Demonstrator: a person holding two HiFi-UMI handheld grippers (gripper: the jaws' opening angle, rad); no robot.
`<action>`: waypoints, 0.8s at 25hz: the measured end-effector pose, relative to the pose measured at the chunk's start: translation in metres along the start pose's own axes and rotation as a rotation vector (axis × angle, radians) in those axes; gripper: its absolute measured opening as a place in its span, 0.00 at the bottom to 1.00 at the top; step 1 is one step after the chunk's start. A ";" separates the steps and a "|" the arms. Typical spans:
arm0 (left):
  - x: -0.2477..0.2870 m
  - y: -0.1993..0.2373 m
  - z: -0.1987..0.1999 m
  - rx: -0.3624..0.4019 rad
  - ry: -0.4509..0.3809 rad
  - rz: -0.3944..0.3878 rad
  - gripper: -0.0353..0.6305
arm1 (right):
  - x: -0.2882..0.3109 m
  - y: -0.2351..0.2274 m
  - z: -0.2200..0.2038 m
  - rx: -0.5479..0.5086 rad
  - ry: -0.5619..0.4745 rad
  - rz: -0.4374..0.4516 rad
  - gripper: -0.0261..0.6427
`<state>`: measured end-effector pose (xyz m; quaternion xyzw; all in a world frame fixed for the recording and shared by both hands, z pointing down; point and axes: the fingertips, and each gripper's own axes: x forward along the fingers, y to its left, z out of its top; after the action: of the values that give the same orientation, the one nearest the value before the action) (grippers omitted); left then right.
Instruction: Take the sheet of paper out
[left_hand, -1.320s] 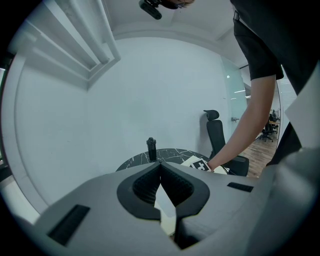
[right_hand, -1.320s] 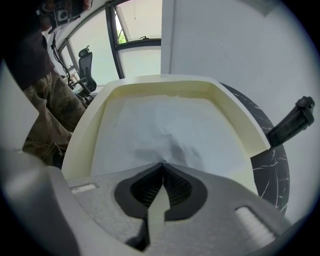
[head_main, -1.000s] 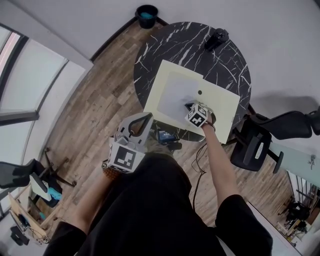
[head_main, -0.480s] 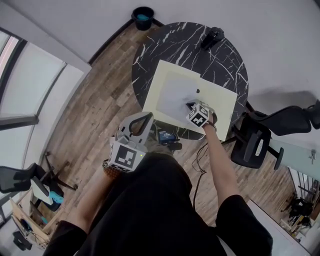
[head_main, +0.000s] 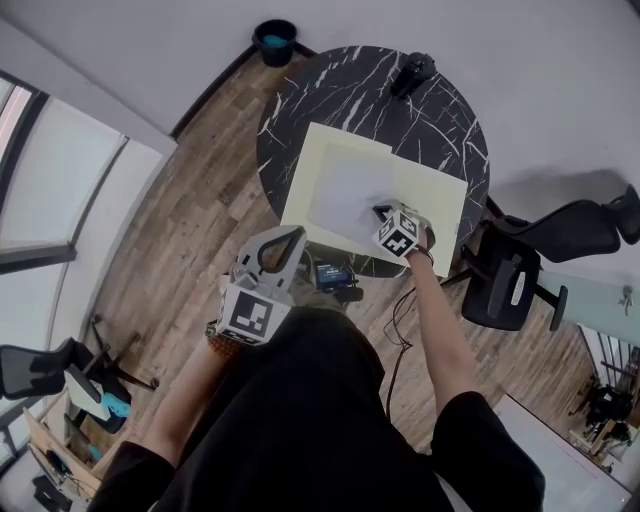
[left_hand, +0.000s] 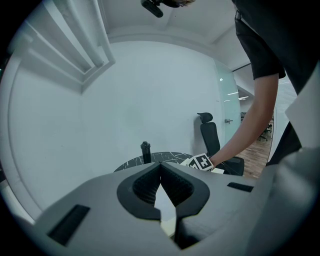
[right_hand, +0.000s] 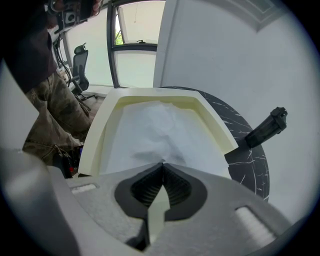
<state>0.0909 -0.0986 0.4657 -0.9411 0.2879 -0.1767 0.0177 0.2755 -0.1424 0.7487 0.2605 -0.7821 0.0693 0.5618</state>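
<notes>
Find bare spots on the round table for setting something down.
Bare marble lies on the far side of the table: an arc between the yellow folder and the rim, left of the black object, and a smaller patch to its right. The near half is crowded: the folder, the white sheet and the right gripper fill it.

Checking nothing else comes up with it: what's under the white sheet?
A pale yellow folder on the black table. The right hand-held gripper pinches the white sheet; what it covers is hidden.

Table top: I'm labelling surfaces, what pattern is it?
The table top is black with white marble veins; head view shows it best.
</notes>
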 end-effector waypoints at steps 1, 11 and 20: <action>0.000 -0.001 0.001 0.000 -0.002 -0.002 0.05 | -0.002 0.000 0.000 0.001 -0.001 -0.006 0.04; 0.001 -0.012 0.006 -0.058 -0.016 -0.021 0.05 | -0.027 -0.007 0.002 0.036 -0.032 -0.074 0.04; 0.002 -0.020 0.009 0.005 -0.037 -0.076 0.05 | -0.052 -0.012 -0.001 0.087 -0.050 -0.130 0.04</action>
<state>0.1058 -0.0837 0.4602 -0.9544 0.2510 -0.1605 0.0186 0.2945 -0.1354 0.6989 0.3366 -0.7735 0.0601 0.5336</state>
